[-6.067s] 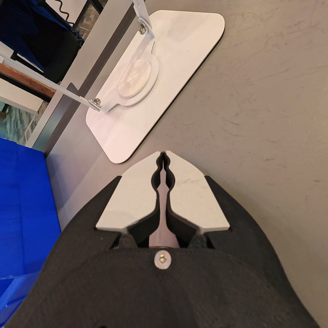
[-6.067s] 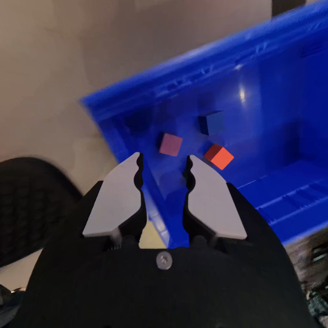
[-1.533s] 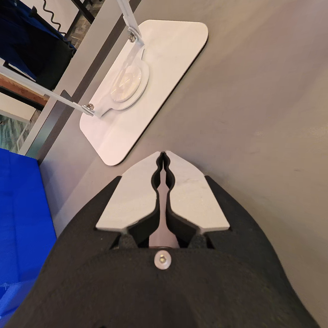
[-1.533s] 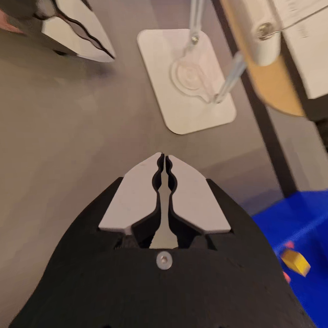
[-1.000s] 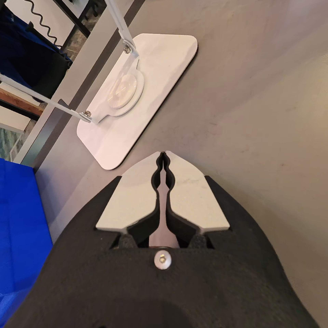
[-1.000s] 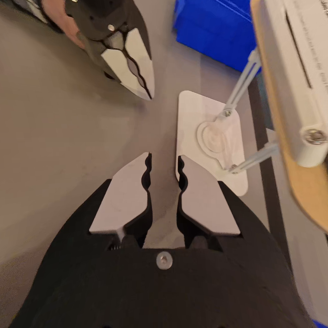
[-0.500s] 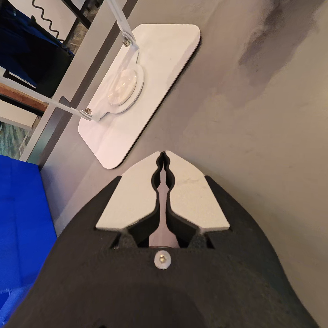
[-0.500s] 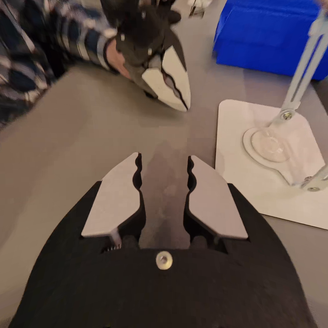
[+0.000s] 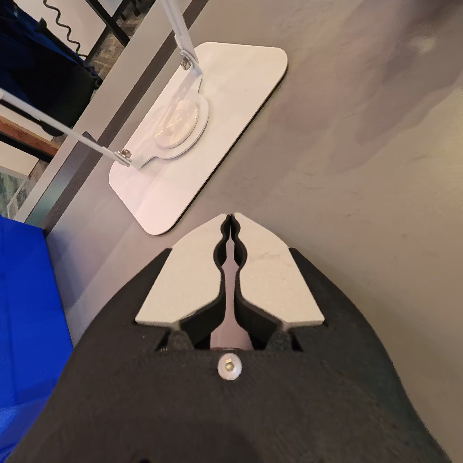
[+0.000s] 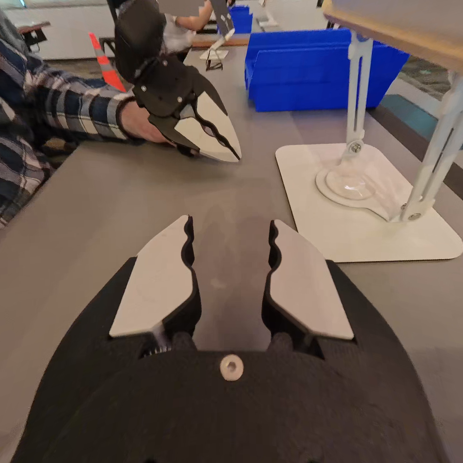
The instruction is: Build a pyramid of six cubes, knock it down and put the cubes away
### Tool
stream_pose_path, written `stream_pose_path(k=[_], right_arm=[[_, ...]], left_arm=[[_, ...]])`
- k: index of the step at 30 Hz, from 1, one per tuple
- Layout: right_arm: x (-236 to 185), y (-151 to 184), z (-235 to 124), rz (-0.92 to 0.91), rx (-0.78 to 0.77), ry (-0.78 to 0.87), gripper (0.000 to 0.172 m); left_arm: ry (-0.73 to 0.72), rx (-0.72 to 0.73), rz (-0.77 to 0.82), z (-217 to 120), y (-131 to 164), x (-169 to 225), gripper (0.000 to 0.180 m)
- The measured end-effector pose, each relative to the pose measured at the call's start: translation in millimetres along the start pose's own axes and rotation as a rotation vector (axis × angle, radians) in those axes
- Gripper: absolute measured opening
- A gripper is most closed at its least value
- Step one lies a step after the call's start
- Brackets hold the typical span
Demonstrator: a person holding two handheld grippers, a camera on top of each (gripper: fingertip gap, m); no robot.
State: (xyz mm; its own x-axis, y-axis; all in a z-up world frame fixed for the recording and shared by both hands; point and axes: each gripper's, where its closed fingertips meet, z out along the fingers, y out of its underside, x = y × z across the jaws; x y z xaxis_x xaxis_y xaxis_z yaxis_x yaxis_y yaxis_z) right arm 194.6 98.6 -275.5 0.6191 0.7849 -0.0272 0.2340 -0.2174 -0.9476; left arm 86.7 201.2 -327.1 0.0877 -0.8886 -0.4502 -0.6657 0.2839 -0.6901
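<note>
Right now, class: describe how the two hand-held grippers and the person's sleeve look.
Each hand-held gripper, left and right, has a textured black body tapering forward, a silver screw at its centre, and two pale grey pointed fingers with wavy black inner pads. The sleeve is navy-and-white plaid.

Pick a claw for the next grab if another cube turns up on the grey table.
Right, probably. The right claw is open and bare over clear grey table. The left claw is shut with nothing in it, resting by the white stand base. No cubes show in either view.
</note>
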Motion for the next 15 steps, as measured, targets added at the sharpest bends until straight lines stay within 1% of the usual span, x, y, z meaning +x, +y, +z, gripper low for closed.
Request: stream_pose_path(k=[1, 6, 8, 10, 12, 14, 15], right_arm=[[-2, -2, -2, 0.003, 0.015, 0.012, 0.058], [-31, 0, 6, -0.026, -0.008, 0.031, 0.058], [-28, 0, 10, -0.041, -0.041, 0.078, 0.058], [-7, -10, 8, -0.046, -0.059, 0.180, 0.057], [32, -17, 1, -0.034, -0.123, 0.351, 0.058], [60, -32, -3, 0.043, -0.089, 0.441, 0.058], [70, -36, -2, 0.066, -0.084, 0.476, 0.063]], left_arm=[[-0.001, 0.001, -0.011, -1, 1, -2, 0.000], [0.008, 0.003, -0.081, -10, 10, -11, 0.000], [0.016, 0.008, -0.097, -13, 12, -13, 0.000], [-0.008, -0.010, -0.088, -15, 18, -21, 0.000], [-0.049, -0.032, -0.071, -15, 26, -33, 0.000], [-0.079, -0.043, -0.109, -15, 31, -47, 0.000], [-0.067, -0.032, -0.152, -14, 30, -50, 0.000]])
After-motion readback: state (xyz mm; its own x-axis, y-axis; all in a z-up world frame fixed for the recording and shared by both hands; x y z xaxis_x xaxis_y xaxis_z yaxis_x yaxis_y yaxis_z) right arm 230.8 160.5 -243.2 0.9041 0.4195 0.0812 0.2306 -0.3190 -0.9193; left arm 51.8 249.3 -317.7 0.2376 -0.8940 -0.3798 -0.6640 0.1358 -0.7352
